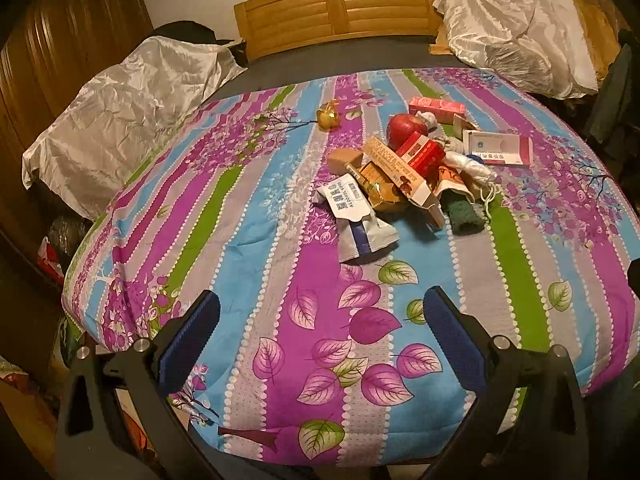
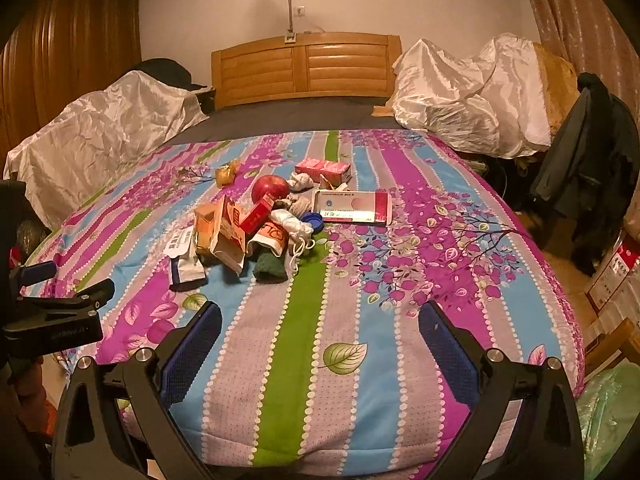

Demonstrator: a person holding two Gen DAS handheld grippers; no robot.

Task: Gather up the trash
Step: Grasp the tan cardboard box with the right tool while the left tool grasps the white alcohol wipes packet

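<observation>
while both grippers' jaws gape wide over the quilt (image 1: pixel 256 248), only the right view shows what looks like the left gripper (image 2: pixel 60 300).

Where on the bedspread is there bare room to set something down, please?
The near end, between the open left tongs, the open right tongs and the trash pile, is bare. So is the far left strip beside the gold wrapper. The centre is crowded.

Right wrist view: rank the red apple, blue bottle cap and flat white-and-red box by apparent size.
1. Flat white-and-red box, largest.
2. Red apple.
3. Blue bottle cap, smallest.
All lie at similar depth, so the order seems reliable.
</observation>
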